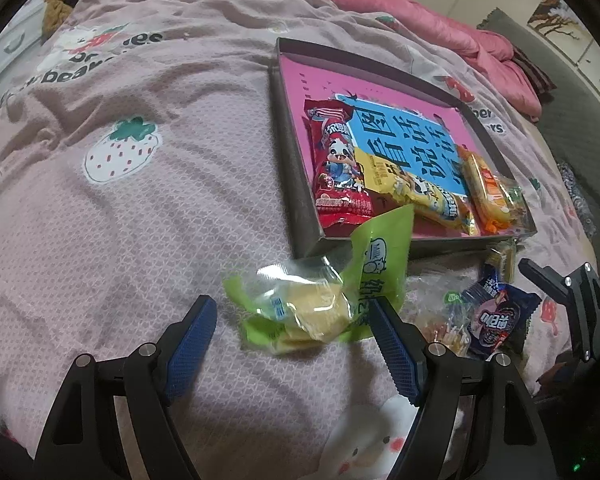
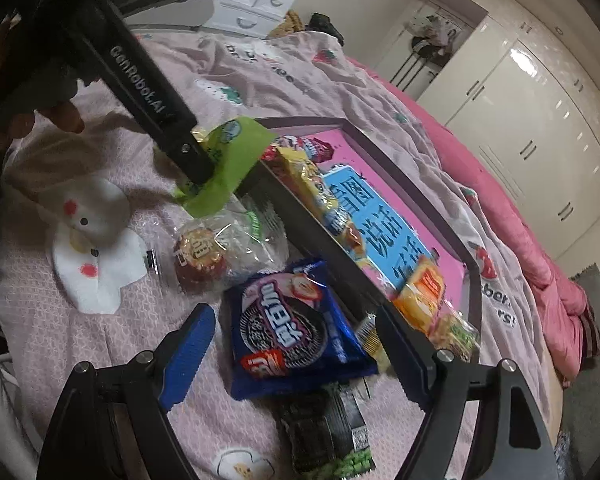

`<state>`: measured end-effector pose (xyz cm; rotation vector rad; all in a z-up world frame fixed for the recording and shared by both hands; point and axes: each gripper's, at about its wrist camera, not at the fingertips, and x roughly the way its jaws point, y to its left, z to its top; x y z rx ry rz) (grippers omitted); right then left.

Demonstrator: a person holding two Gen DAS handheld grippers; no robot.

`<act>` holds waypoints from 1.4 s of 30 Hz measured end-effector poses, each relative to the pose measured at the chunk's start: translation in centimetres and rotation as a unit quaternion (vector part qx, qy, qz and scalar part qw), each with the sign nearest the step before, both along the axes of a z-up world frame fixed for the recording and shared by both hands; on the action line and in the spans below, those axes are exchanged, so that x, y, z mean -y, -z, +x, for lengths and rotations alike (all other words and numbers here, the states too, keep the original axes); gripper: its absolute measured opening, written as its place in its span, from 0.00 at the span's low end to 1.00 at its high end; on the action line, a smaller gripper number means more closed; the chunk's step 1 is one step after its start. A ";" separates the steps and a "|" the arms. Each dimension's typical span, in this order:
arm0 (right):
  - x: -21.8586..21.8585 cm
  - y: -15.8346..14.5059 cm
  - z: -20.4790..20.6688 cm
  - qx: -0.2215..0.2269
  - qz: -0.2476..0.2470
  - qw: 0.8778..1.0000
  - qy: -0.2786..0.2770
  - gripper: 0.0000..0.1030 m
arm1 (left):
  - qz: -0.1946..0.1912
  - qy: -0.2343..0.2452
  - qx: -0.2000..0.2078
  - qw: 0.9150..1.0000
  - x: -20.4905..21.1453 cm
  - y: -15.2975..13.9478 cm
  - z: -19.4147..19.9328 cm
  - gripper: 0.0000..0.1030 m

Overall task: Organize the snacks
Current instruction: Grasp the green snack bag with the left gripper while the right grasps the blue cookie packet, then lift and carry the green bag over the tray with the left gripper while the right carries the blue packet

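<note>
A shallow box [image 1: 300,184] with a pink and blue bottom lies on the bed and holds a red snack pack [image 1: 336,168], a yellow pack [image 1: 428,196] and an orange pack [image 1: 488,188]. My left gripper [image 1: 292,332] is open around a green and clear snack bag [image 1: 320,304] lying just in front of the box; the bag also shows in the right wrist view [image 2: 224,168]. My right gripper [image 2: 296,344] is open around a blue cookie pack [image 2: 292,328] on the bed. A dark green pack [image 2: 328,432] lies under it.
A clear bag with a red round snack [image 2: 204,256] lies between the two grippers. The box's dark near wall [image 2: 320,236] runs beside the loose snacks. A rumpled pink quilt [image 1: 440,28] lies behind the box. White wardrobes [image 2: 520,100] stand beyond the bed.
</note>
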<state>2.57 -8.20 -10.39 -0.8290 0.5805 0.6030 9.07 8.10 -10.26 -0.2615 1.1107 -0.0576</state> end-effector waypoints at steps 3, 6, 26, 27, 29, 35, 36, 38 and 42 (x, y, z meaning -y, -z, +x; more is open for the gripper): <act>-0.3 0.2 0.1 0.004 -0.002 1.000 -0.006 0.67 | -0.002 0.000 0.003 1.000 0.2 0.1 0.2 0.77; -0.3 0.2 0.6 -0.004 0.005 1.000 -0.010 0.55 | -0.011 -0.005 0.005 1.000 0.2 0.1 0.2 0.78; 3.7 -4.0 1.9 -0.091 0.160 0.982 0.039 0.49 | -0.035 0.034 0.051 0.998 1.7 -2.9 -1.7 0.38; 4.0 -4.2 2.1 -0.095 0.170 0.980 0.042 0.49 | -0.035 0.033 0.056 0.997 1.7 -3.1 -1.8 0.38; 4.5 -4.6 2.3 -0.101 0.188 0.976 0.049 0.49 | -0.035 0.031 0.063 0.997 1.6 -3.5 -2.0 0.38; 6.0 -5.5 2.9 -0.115 0.231 0.964 0.070 0.49 | -0.034 0.028 0.082 0.996 1.7 -4.8 -2.6 0.38; 6.2 -5.7 3.0 -0.115 0.237 0.962 0.075 0.49 | -0.035 0.027 0.084 0.995 1.6 -5.0 -2.8 0.38; 6.6 -5.9 3.0 -0.114 0.244 0.960 0.078 0.49 | -0.038 0.024 0.091 0.995 1.7 -5.4 -2.8 0.38; 7.4 -6.5 3.2 -0.111 0.262 0.955 0.083 0.49 | -0.039 0.021 0.103 0.994 1.6 -6.2 -3.0 0.38</act>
